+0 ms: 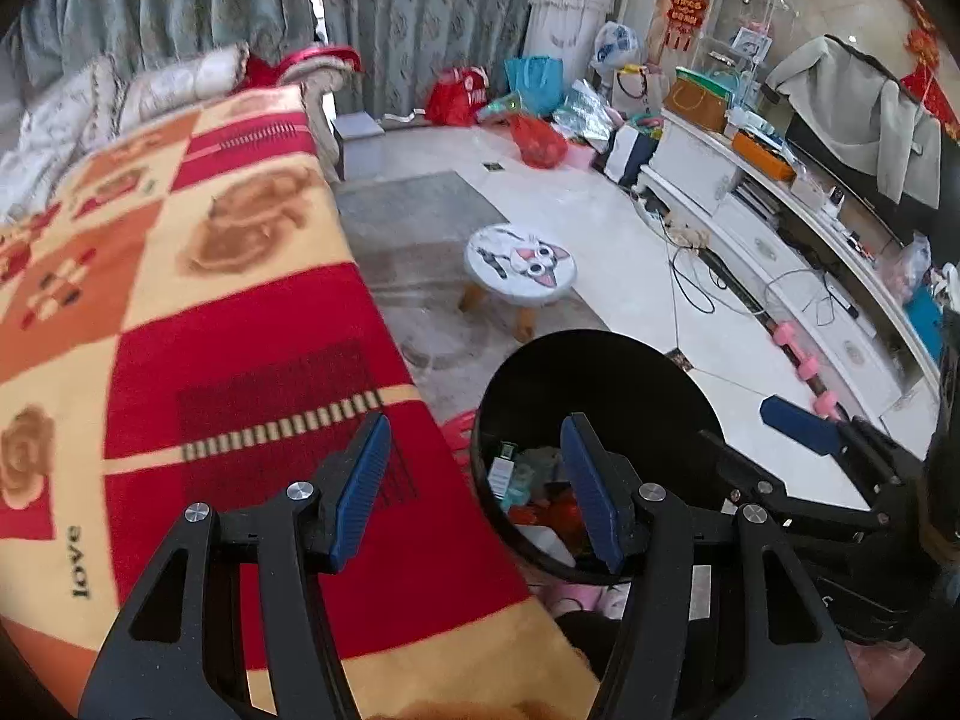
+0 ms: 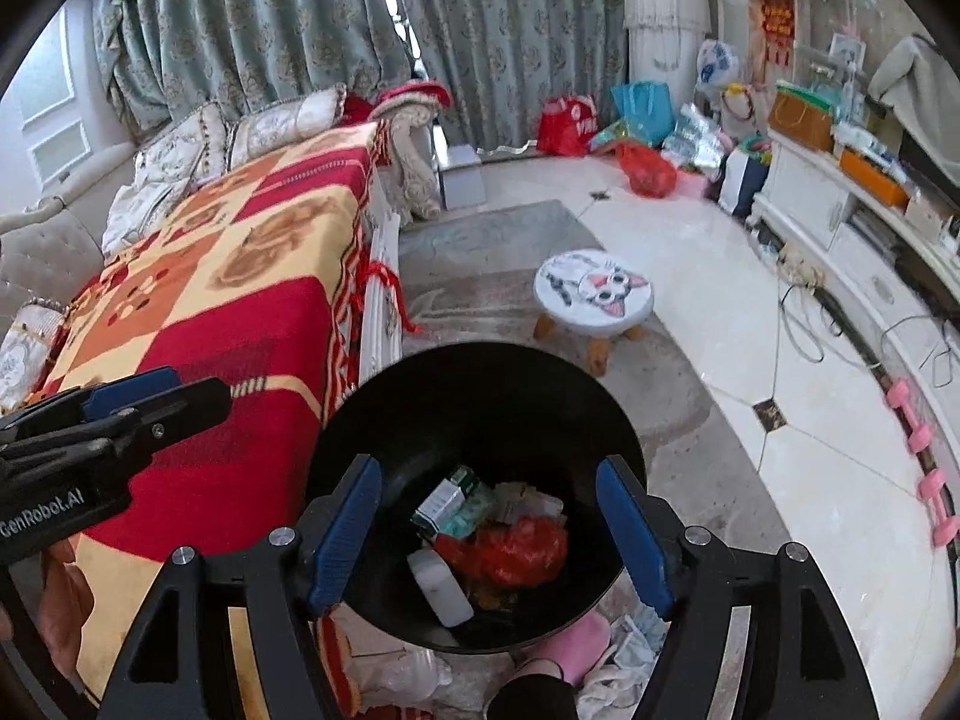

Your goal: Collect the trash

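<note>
A black round trash bin stands on the floor beside a blanket-covered table. Inside it lie a red plastic bag, a green and white carton, a white block and crumpled paper. My right gripper hovers over the bin's mouth, open, with nothing between its blue pads. My left gripper is open and empty too, over the table's edge and the bin's left rim. Each gripper shows in the other's view: the right, the left.
The red, orange and yellow blanket covers the table on the left. A cat-face stool stands on the floor beyond the bin. A white TV cabinet with cables and pink dumbbells lines the right. A pink slipper and crumpled wrappers lie below the bin.
</note>
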The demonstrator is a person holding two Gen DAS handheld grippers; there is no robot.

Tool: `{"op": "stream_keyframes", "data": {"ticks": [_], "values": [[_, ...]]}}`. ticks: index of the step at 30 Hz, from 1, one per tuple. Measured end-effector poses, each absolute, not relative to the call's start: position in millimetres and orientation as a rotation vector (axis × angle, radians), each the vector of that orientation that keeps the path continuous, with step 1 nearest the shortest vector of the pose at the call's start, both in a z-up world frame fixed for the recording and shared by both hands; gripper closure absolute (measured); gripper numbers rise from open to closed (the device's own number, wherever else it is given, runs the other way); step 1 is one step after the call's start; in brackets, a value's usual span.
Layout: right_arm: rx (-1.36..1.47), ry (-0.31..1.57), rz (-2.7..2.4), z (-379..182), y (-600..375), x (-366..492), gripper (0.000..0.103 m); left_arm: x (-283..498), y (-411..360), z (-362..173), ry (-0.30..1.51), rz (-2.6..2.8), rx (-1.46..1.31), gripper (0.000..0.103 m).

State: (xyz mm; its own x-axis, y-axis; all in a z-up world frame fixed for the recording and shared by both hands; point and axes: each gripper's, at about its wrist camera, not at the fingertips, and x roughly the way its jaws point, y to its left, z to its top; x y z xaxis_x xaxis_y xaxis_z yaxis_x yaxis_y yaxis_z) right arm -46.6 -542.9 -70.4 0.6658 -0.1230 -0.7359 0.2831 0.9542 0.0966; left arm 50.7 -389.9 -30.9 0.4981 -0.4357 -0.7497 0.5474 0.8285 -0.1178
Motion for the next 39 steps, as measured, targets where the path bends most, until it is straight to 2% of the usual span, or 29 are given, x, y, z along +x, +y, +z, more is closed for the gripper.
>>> {"op": "stream_keyframes", "data": {"ticks": [21,39], "values": [[0.124,0.596,-0.279,1.0,-487.0,-85.8,0.026,3.6,-316.3,30.2,0.644,-0.529,0.089,0.045],[0.126,0.552,-0.282,12.8,-481.2,-98.0,0.023,-3.4,-305.4,38.1,0.601,-0.532,0.079,0.045]]}}
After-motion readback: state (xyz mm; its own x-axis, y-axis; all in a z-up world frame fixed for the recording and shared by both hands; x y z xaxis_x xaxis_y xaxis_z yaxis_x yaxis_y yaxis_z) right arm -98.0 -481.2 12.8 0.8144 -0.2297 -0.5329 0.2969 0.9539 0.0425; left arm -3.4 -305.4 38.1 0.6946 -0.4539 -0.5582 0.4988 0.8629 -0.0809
